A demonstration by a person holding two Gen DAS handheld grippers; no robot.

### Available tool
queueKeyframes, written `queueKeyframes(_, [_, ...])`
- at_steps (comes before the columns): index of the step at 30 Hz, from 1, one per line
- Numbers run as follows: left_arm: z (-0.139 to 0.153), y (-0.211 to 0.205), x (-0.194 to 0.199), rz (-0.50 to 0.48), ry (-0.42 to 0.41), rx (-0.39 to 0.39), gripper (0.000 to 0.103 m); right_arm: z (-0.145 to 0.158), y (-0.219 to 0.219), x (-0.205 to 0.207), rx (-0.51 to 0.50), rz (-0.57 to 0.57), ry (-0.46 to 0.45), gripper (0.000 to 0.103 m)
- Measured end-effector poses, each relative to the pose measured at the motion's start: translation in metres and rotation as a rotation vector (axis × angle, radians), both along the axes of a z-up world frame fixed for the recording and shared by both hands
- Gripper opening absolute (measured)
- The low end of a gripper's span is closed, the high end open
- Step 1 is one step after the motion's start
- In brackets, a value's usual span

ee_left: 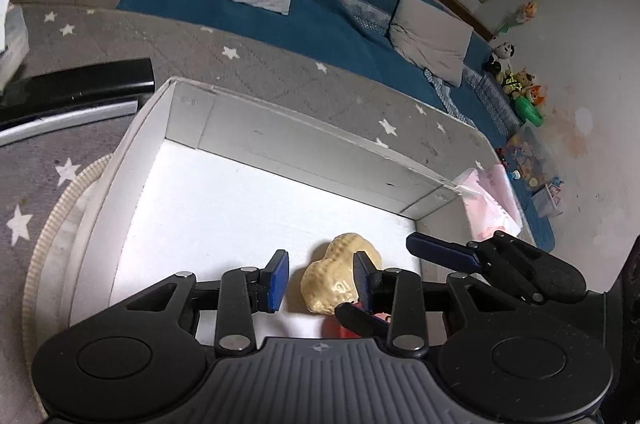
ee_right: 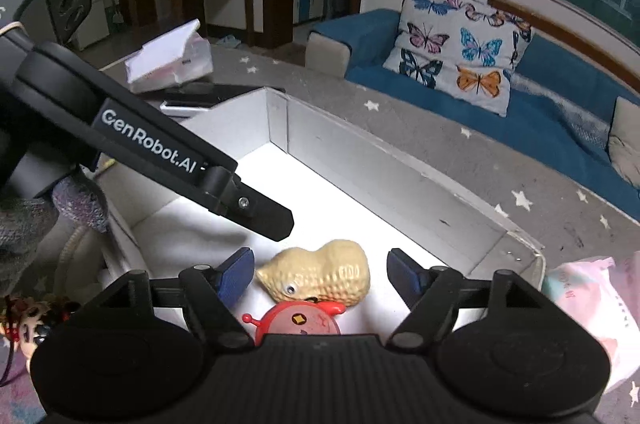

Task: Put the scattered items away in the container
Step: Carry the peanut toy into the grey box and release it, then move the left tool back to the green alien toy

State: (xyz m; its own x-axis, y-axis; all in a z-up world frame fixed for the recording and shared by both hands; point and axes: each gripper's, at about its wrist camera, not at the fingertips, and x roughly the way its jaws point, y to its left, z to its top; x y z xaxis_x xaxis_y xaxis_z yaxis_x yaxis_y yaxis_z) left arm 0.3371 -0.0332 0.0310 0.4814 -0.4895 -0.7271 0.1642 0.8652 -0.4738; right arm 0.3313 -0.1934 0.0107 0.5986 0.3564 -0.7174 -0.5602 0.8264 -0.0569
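Note:
A white box stands on the star-patterned rug, also in the right wrist view. A cream peanut toy lies on the box floor, with a googly eye showing in the right wrist view. A red round toy lies against it, partly hidden in the left wrist view. My left gripper is open, its fingers straddling the peanut without squeezing it. My right gripper is open and empty, just above both toys. The right gripper also shows at the right of the left wrist view.
A pink packet lies outside the box's right end. A small doll lies on the rug at left. A black tablet and a white tissue box lie beyond the box. A blue sofa is behind.

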Motion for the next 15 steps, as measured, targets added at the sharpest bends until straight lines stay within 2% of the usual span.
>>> queueKeyframes(8, [0.031, -0.007, -0.032, -0.016, -0.071, 0.023, 0.037, 0.028, -0.003, -0.043, -0.004, 0.035, -0.082, 0.075])
queueKeyframes(15, [0.051, -0.008, -0.077, -0.029, -0.122, 0.037, 0.037, 0.041, -0.005, -0.093, -0.007, 0.067, -0.136, 0.075])
